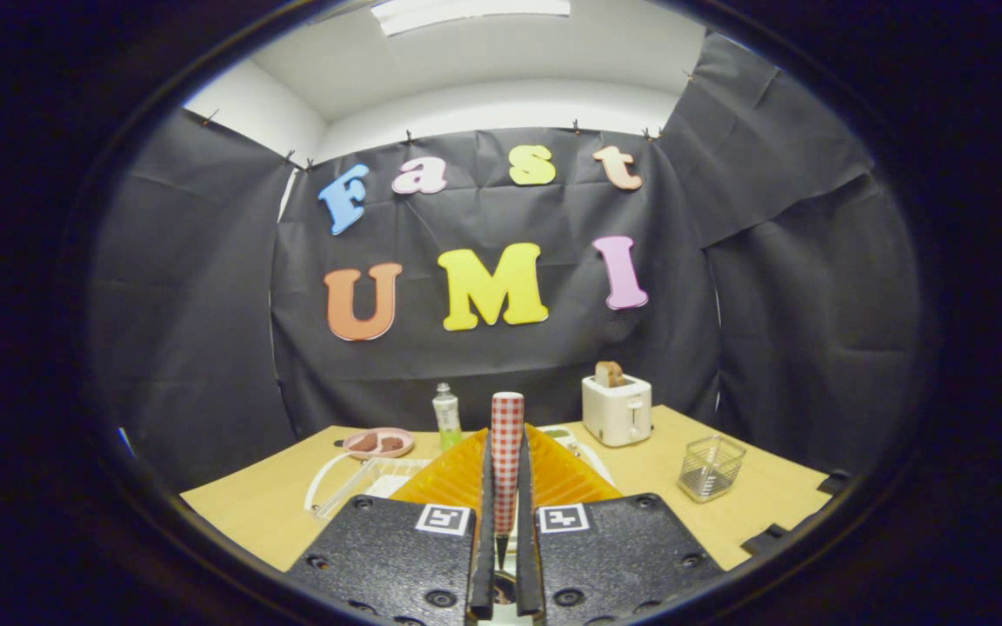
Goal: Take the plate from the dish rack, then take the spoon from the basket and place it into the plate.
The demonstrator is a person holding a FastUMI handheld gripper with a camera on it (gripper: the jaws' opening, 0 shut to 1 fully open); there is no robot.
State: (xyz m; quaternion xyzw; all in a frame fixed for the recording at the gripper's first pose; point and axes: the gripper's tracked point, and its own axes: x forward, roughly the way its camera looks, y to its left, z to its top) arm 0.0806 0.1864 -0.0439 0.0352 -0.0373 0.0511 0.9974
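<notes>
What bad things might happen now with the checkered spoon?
The gripper pinches the spoon's red-checkered handle upright between both fingers, so it might slip or tilt on the way. The pink plate already holds some brown food, so the spoon may land on it. The green bottle stands beside the plate and might get knocked.

Cam rides on gripper (505, 487) — looks fwd along fingers, low over table (771, 500), facing booth's back wall.
</notes>
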